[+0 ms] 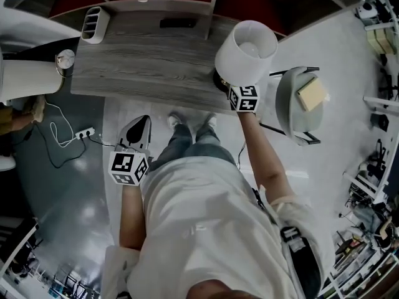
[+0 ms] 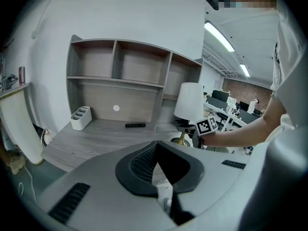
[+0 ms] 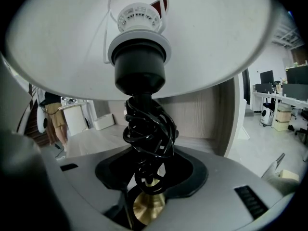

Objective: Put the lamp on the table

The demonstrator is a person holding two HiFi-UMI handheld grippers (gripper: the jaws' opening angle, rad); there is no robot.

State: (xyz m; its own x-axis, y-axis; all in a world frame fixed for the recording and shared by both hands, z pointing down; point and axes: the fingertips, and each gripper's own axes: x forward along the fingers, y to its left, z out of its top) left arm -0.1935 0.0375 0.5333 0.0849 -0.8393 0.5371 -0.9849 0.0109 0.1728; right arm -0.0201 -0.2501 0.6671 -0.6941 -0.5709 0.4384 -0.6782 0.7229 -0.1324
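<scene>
Right gripper point(image 3: 147, 196) reaches the table point(image 1: 143, 61) edge, jaws apart, seemingly loose around the lamp point(image 3: 139, 71). Left gripper point(image 2: 162, 192) hangs short of it, closed.

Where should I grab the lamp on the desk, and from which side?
Take the lamp by its slim stem, where the black cord is wound, below the shade. Come in level from the front edge of the desk: the wide shade blocks it from above, and shelves stand behind.

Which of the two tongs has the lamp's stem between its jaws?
The right tongs, under the lamp shade at the edge of the table: the cable-wrapped stem stands between its parted jaws. The left tongs are shut, empty, short of the table.
</scene>
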